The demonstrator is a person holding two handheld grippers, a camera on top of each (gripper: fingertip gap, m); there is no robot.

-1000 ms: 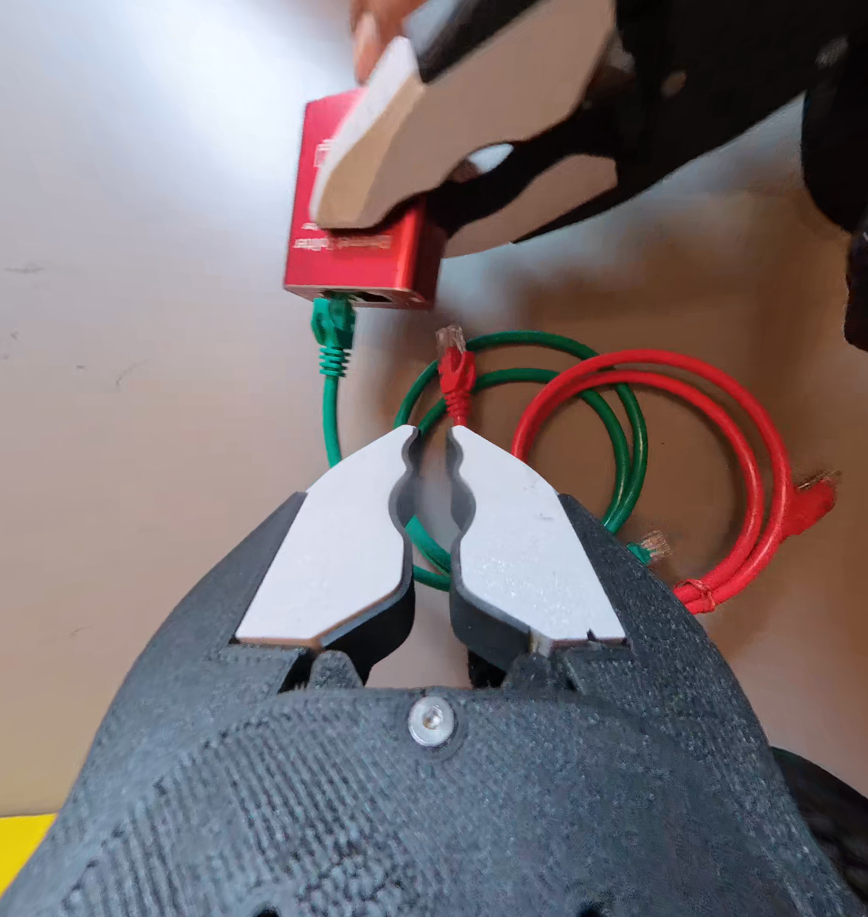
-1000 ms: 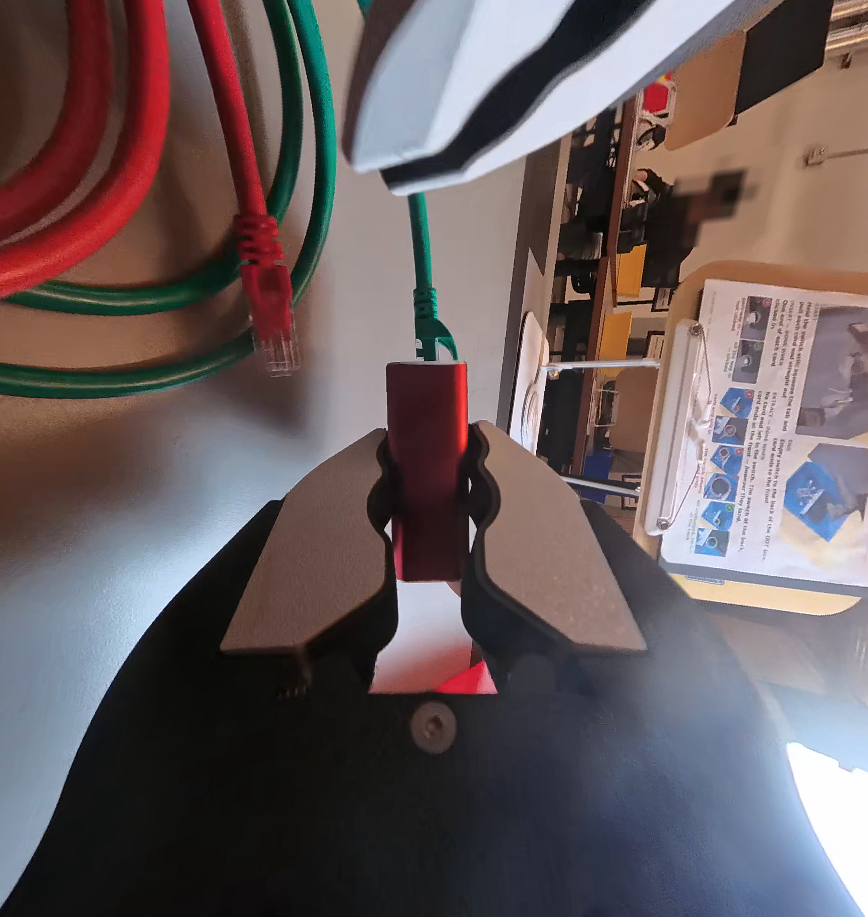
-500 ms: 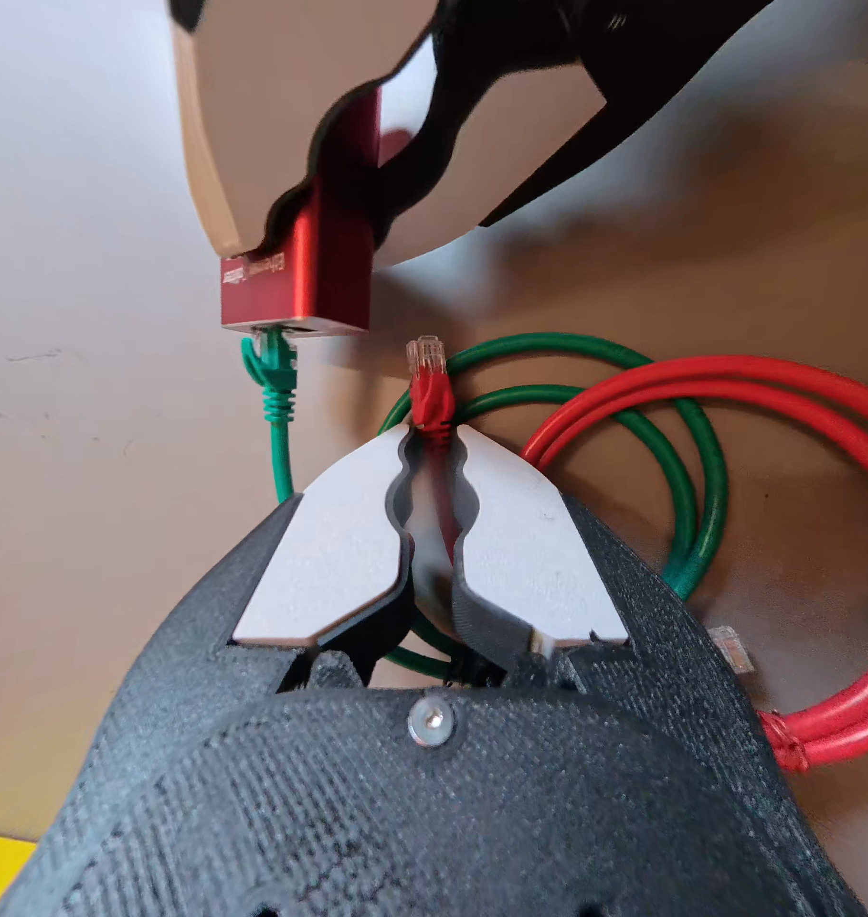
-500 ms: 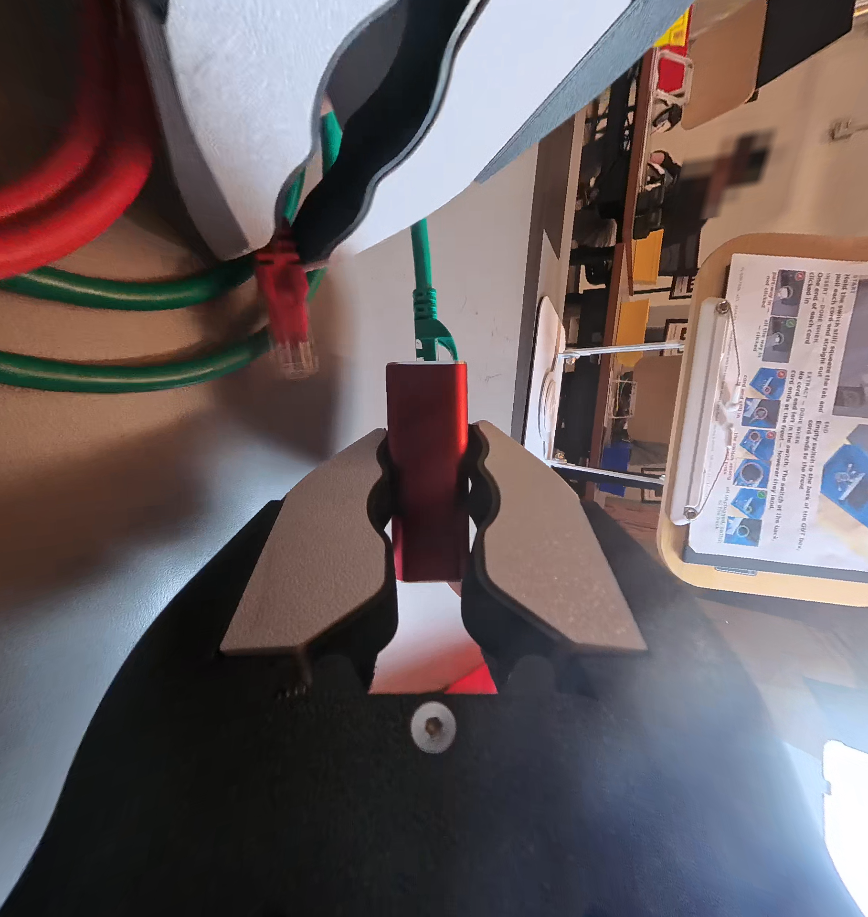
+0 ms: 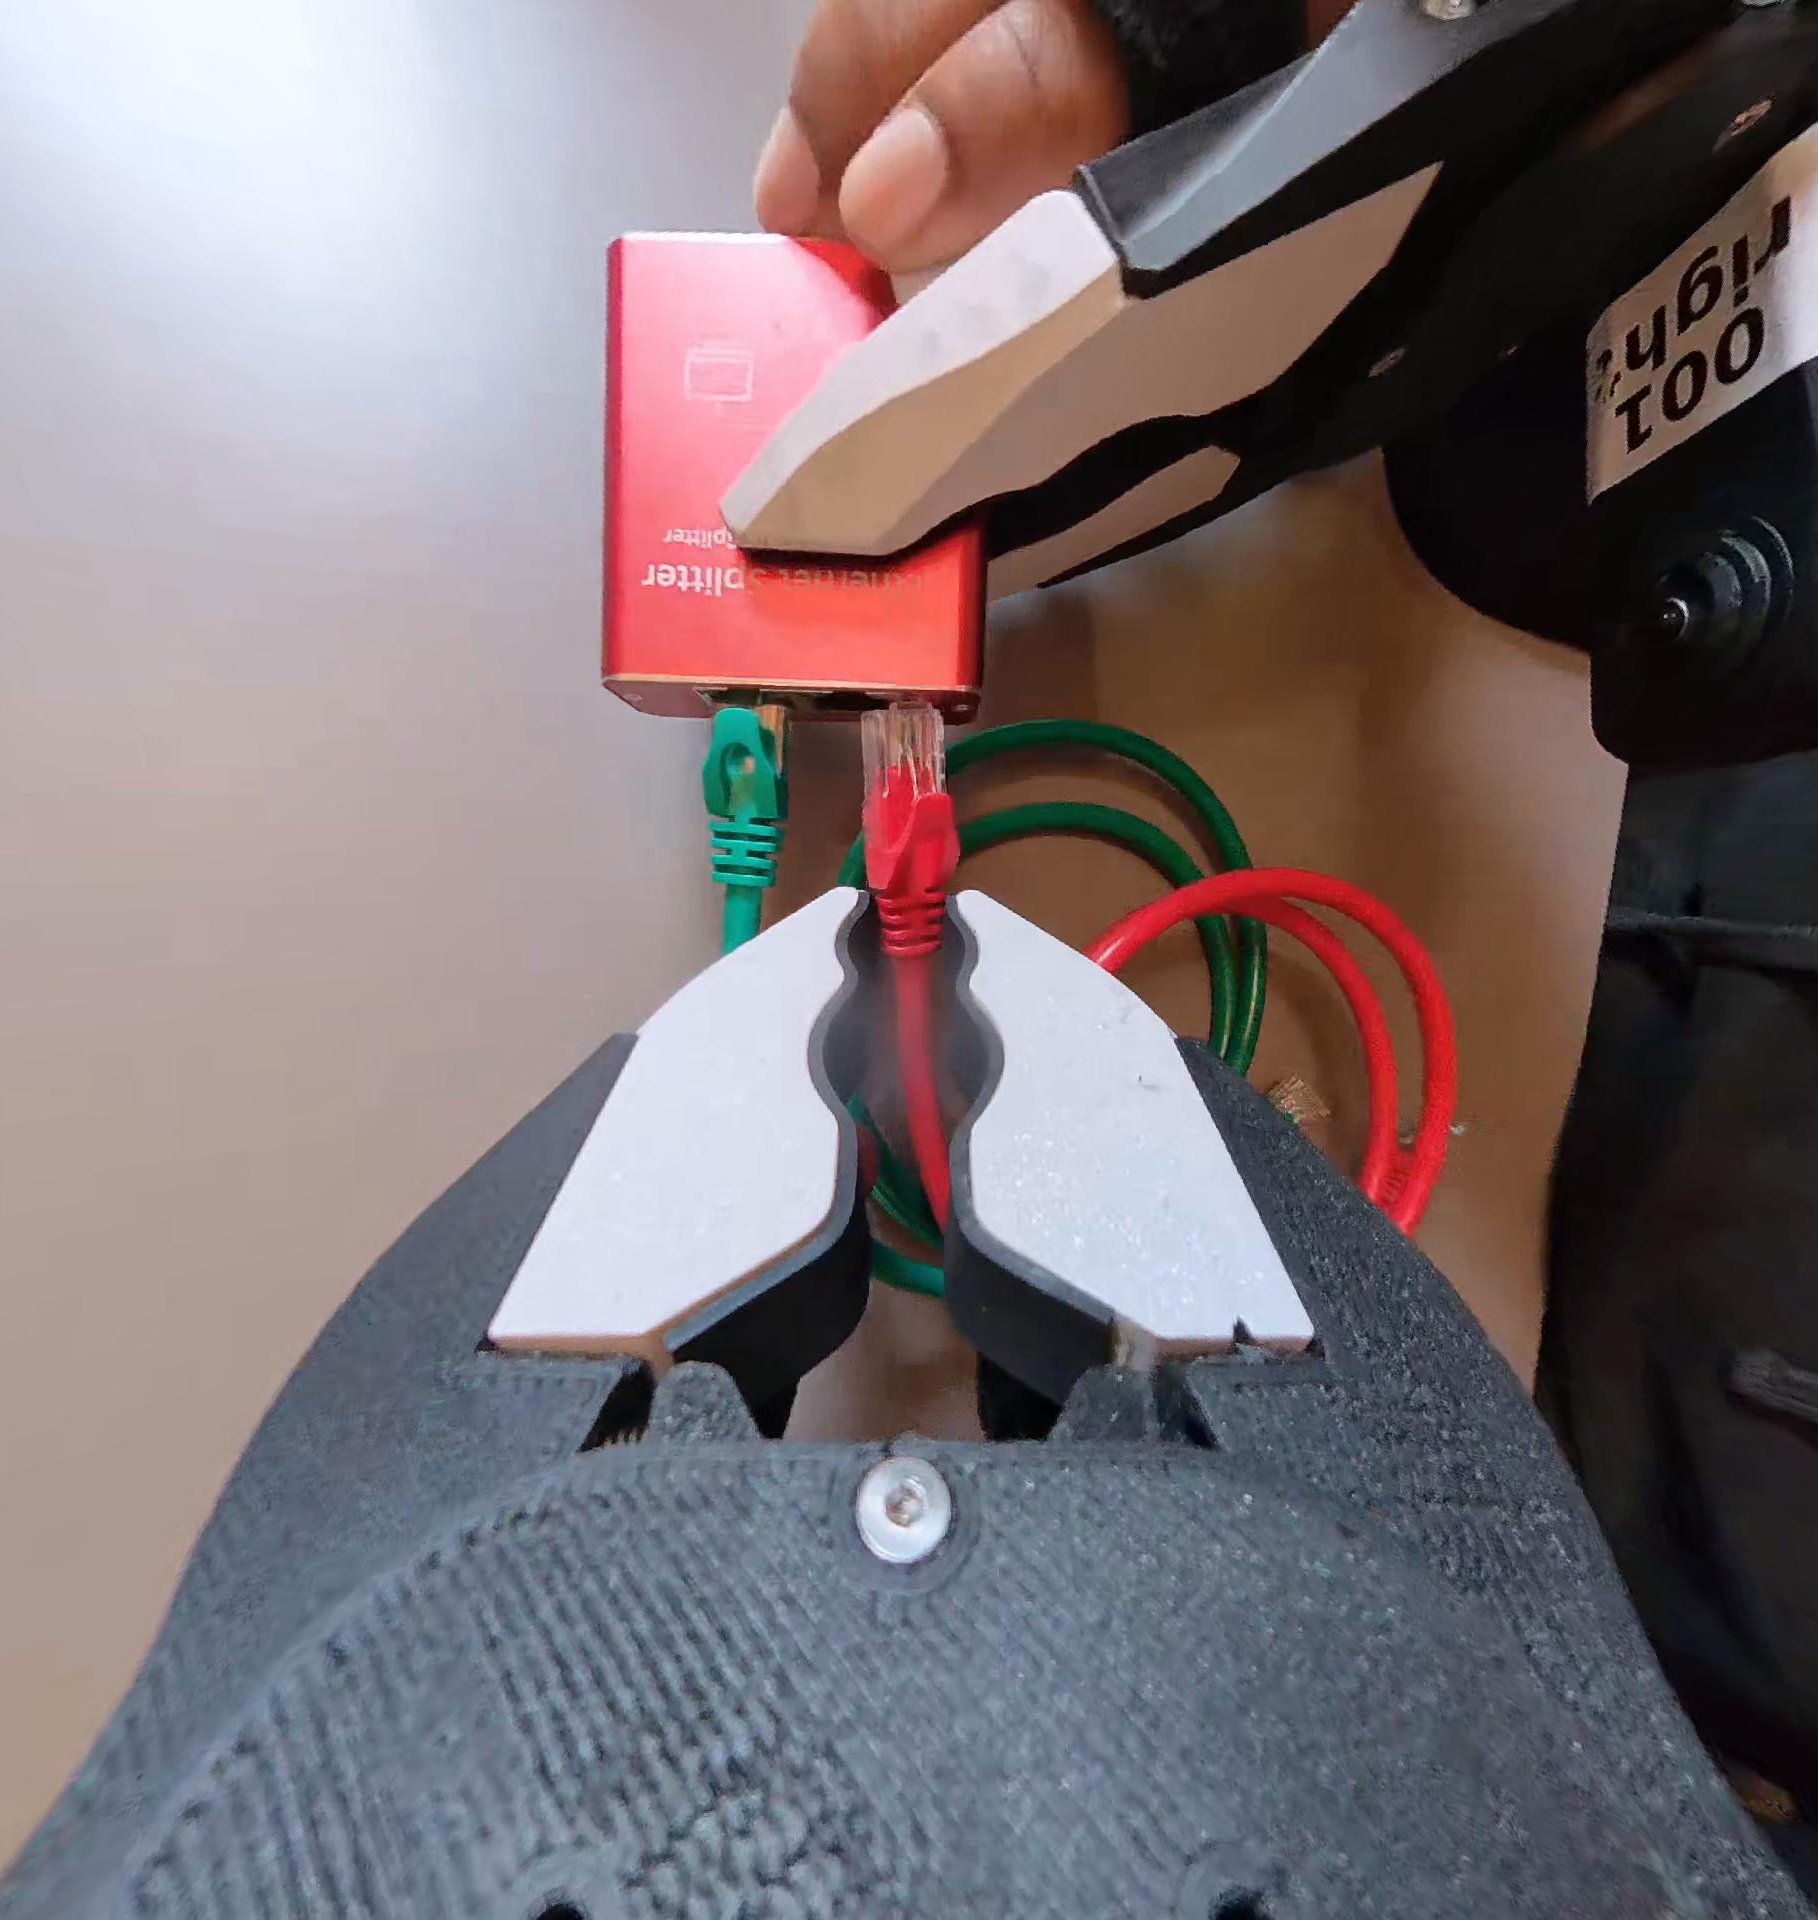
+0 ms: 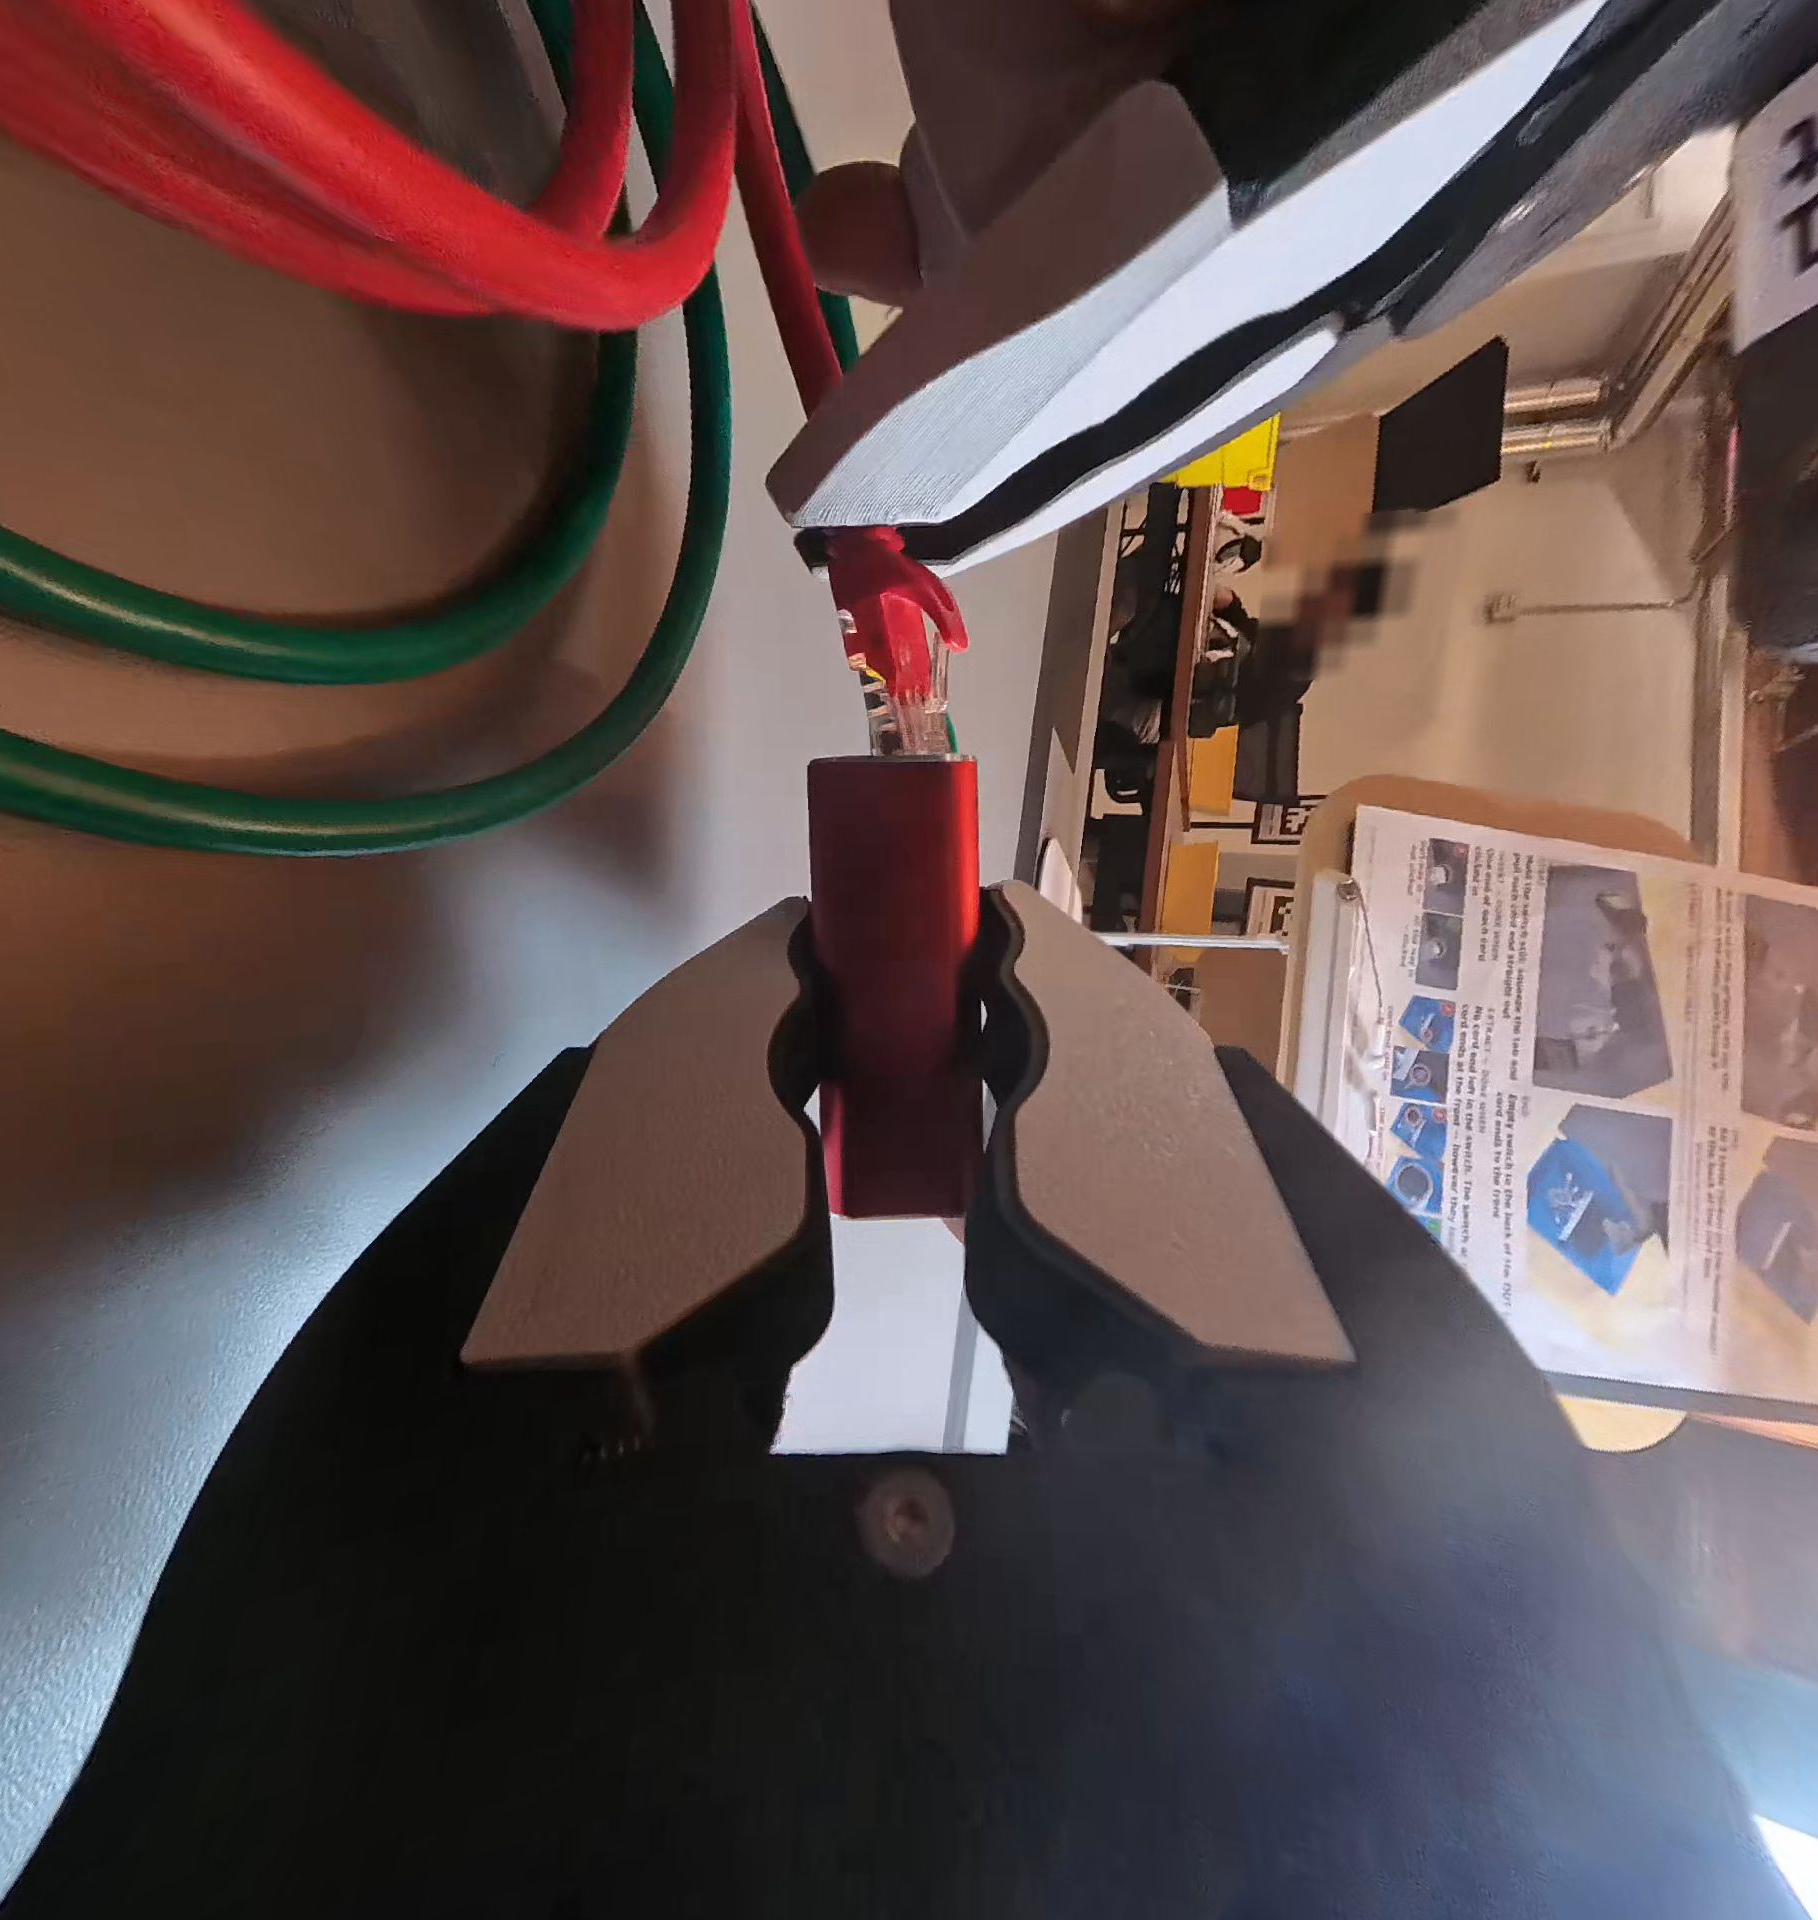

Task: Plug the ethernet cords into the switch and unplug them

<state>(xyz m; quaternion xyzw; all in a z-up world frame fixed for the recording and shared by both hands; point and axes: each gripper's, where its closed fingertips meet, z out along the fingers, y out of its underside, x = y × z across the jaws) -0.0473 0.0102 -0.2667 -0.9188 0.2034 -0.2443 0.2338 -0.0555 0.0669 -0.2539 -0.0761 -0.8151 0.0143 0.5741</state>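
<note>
Red cord (image 5: 915, 1070) runs up between the fingers of the left tool (image 5: 910, 914), clamped just behind its boot, the clear plug (image 5: 903, 743) at the mouth of the free port. Beyond, the right tool (image 6: 897, 914) pinches the red switch (image 5: 770, 520) by its sides, above the table (image 5: 261, 727); the green cord (image 5: 744, 790) sits plugged alongside. A slight tilt could jam the plug on the port's edge, or the cord could slip back through the grip.
</note>
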